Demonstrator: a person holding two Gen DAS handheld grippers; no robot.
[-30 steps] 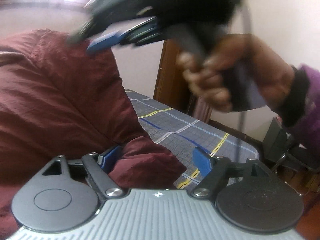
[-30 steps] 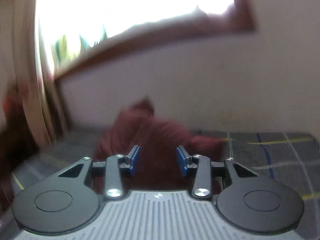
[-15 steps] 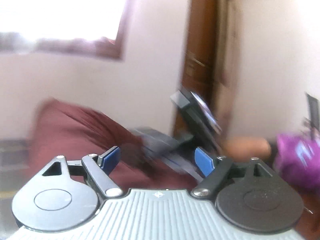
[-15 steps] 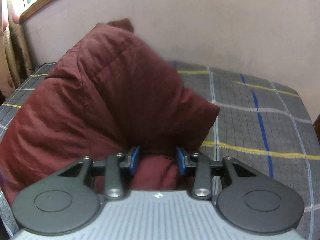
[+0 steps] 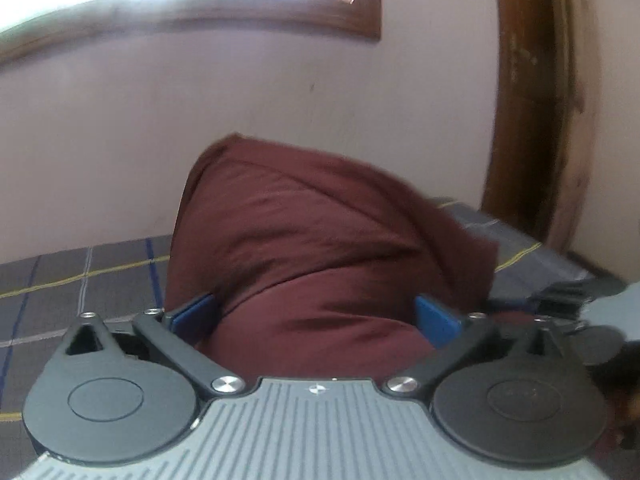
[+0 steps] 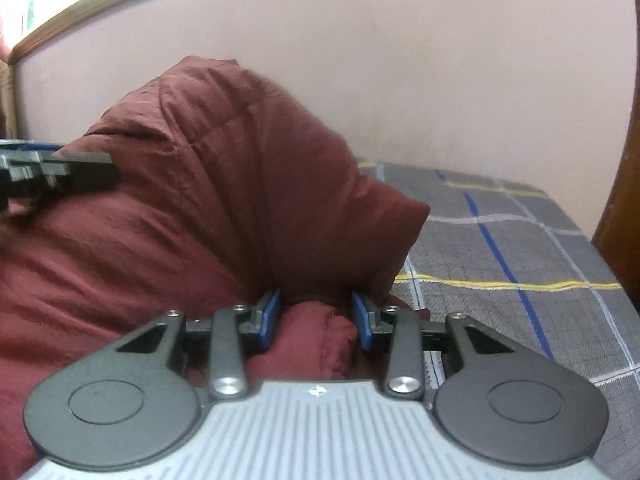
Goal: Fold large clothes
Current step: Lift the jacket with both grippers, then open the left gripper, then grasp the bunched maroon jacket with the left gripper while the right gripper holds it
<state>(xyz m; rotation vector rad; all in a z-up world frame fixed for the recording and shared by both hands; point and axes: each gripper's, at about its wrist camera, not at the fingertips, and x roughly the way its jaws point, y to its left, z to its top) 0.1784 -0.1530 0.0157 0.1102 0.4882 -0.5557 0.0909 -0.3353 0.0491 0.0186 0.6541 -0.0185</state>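
Maroon quilted jacket [image 6: 208, 184] heaps mid-frame on the plaid bedsheet [image 6: 500, 248], hiding the wall's base. Right gripper [image 6: 316, 320] pinches its fold; left gripper [image 5: 316, 316], tighter a second ago, is spreading around the cloth, its pads no longer pressing.

One maroon quilted garment [image 6: 208, 216], heaped at the plaid bedsheet's [image 6: 520, 248] left side. Two grippers: left gripper [image 5: 316, 314], right gripper [image 6: 316, 316]. One window frame [image 5: 240, 12]. One wooden door frame [image 5: 528, 112].
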